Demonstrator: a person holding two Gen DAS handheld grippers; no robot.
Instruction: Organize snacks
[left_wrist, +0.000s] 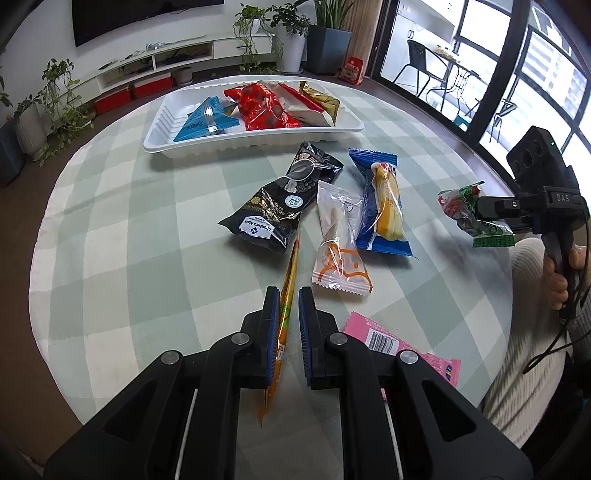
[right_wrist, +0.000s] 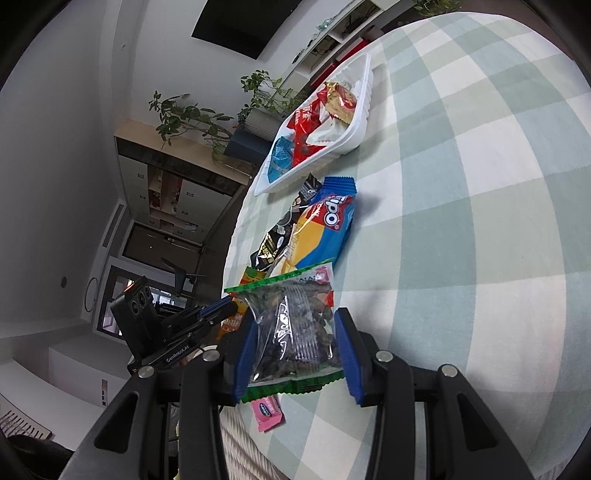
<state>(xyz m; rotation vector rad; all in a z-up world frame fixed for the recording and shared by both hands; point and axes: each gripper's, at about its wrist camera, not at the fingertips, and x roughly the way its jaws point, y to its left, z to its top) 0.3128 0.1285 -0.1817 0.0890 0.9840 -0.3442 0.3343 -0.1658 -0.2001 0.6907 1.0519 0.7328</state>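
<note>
A white tray (left_wrist: 162, 142) at the table's far side holds several snack packets. Loose on the table lie a black packet (left_wrist: 284, 203), a clear orange-printed packet (left_wrist: 338, 243), a blue Tipo packet (left_wrist: 382, 206) and a pink packet (left_wrist: 384, 339). My left gripper (left_wrist: 287, 295) has its pads close around a thin orange stick snack (left_wrist: 288, 291), which touches the left pad. My right gripper (right_wrist: 295, 328) is shut on a green-edged clear packet of dark snacks (right_wrist: 295, 332) and holds it above the table's right side; it also shows in the left wrist view (left_wrist: 476, 218).
The round table has a green and white checked cloth (left_wrist: 147, 240). The tray (right_wrist: 364, 110) also shows far ahead in the right wrist view. A TV bench and potted plants (left_wrist: 59, 99) stand beyond the table. Glass doors are at the right.
</note>
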